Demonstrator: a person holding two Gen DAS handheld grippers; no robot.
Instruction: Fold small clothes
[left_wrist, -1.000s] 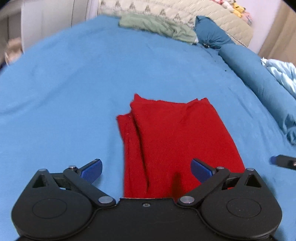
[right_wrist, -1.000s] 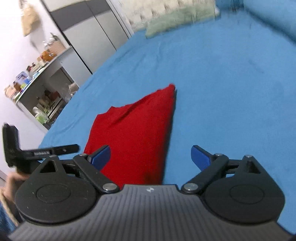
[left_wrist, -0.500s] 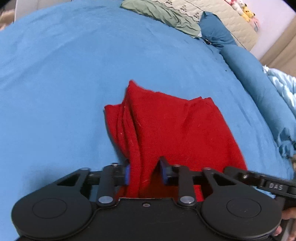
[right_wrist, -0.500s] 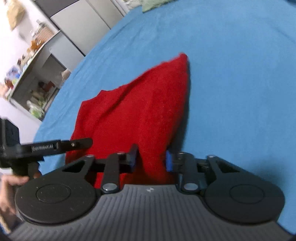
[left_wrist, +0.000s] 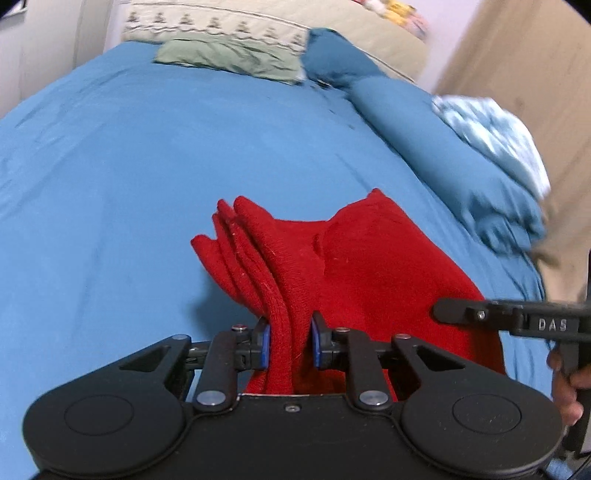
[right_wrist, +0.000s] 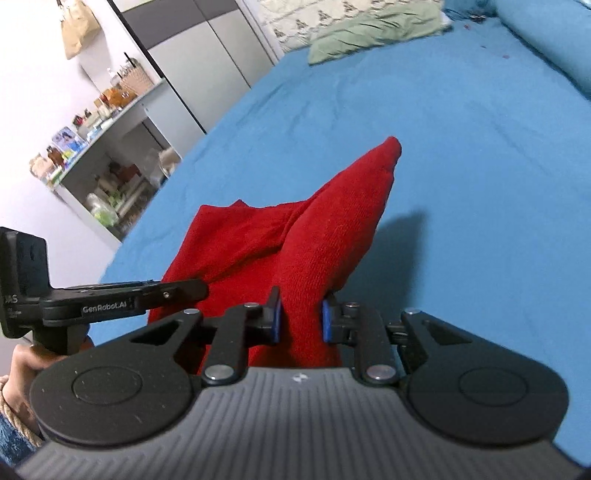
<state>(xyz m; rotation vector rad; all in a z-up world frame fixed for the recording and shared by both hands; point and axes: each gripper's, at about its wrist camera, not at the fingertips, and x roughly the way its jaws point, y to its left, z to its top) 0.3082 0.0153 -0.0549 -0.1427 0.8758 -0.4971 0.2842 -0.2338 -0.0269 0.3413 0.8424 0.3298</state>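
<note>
Folded red knit garment (left_wrist: 369, 266) at frame centre, lifted off blue-sheeted bed (left_wrist: 129, 166). Left claw (left_wrist: 290, 343) clenched on its bunched near edge; right claw (right_wrist: 300, 320) clenched on opposite corner.

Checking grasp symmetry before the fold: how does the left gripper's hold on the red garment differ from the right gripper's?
The left gripper pinches several stacked, ridged layers of the red garment; the right gripper pinches one smooth, rounded fold. The left body is plain black; the right has a ribbed grey top. Both are shut on the near edge.
</note>
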